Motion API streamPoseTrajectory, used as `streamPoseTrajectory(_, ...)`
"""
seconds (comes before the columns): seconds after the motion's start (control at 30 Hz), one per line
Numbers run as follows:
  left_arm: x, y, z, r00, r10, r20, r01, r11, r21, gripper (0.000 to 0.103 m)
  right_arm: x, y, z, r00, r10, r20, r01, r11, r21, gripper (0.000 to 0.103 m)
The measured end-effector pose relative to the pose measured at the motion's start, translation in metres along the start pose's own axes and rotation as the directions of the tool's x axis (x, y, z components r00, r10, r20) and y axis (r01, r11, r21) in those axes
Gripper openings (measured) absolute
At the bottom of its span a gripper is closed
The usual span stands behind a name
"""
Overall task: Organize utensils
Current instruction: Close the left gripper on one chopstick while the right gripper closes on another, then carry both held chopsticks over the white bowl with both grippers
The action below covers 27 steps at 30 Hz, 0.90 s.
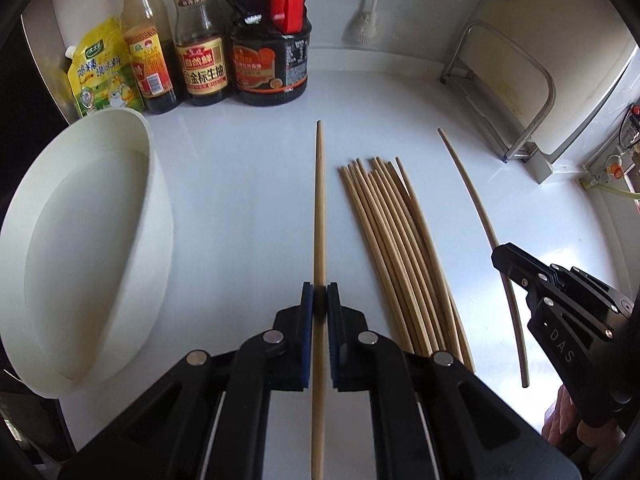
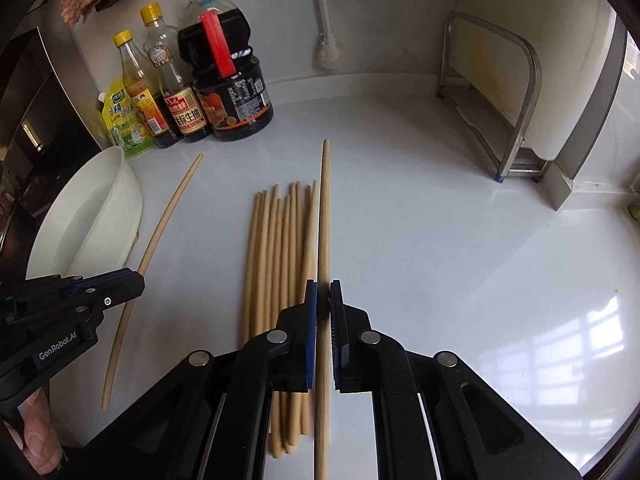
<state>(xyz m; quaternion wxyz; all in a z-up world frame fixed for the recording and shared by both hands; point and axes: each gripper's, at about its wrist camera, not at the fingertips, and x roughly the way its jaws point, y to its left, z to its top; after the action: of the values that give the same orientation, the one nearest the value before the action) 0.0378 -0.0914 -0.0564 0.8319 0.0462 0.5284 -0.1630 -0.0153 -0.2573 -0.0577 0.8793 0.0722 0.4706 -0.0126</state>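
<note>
My left gripper (image 1: 320,292) is shut on a single bamboo chopstick (image 1: 319,200), which runs straight ahead between the blue pads. Just right of it, a pile of several chopsticks (image 1: 400,248) lies on the white counter. Further right, my right gripper (image 1: 505,256) holds a second chopstick (image 1: 472,192). In the right wrist view, the right gripper (image 2: 323,292) is shut on its chopstick (image 2: 324,208) beside the pile (image 2: 276,264). The left gripper (image 2: 132,280) shows at the left with its chopstick (image 2: 168,208). A white round container (image 1: 156,200) stands at the left, seen also as the white container (image 2: 120,184).
Sauce bottles (image 1: 204,60) and a yellow pouch (image 1: 104,68) stand at the back left. A metal rack (image 1: 532,92) stands against the back right wall. A brush (image 2: 328,52) hangs on the back wall. A hand (image 1: 568,420) grips the right tool's handle.
</note>
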Motion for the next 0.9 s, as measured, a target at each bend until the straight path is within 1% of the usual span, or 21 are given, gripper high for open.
streamPoseTrajectory(0.1, -0.020, 0.021, 0.009, 1.000, 0.007, 0.026, -0.007, 1.000, -0.011, 0.008, -0.012, 0.025, 0.011, 0.999, 0.022, 0.024, -0.021, 1.000, -0.012, 0.006)
streamPoseTrajectory(0.27, -0.047, 0.068, 0.014, 0.998, 0.027, 0.059, -0.025, 0.999, -0.041, 0.007, -0.019, 0.081, 0.033, 0.994, 0.097, 0.052, -0.095, 0.995, -0.040, 0.006)
streamPoseTrajectory(0.47, -0.063, 0.138, 0.019, 0.992, 0.097, 0.080, -0.090, 0.991, -0.094, 0.008, -0.008, 0.163, 0.058, 0.982, 0.183, 0.049, -0.176, 0.977, -0.124, 0.006)
streamPoseTrajectory(0.57, -0.064, 0.172, 0.020, 0.989, 0.120, 0.083, -0.110, 0.987, -0.119, 0.008, 0.003, 0.201, 0.071, 0.976, 0.216, 0.030, -0.208, 0.965, -0.160, 0.006)
streamPoseTrajectory(0.73, -0.055, 0.218, 0.024, 0.988, 0.141, 0.067, -0.129, 0.979, -0.155, 0.008, 0.027, 0.253, 0.082, 0.970, 0.242, -0.023, -0.242, 0.948, -0.208, 0.006)
streamPoseTrajectory(0.9, -0.034, 0.246, 0.025, 0.990, 0.140, 0.024, -0.134, 0.976, -0.172, 0.008, 0.062, 0.278, 0.083, 0.962, 0.254, -0.105, -0.270, 0.944, -0.189, 0.006)
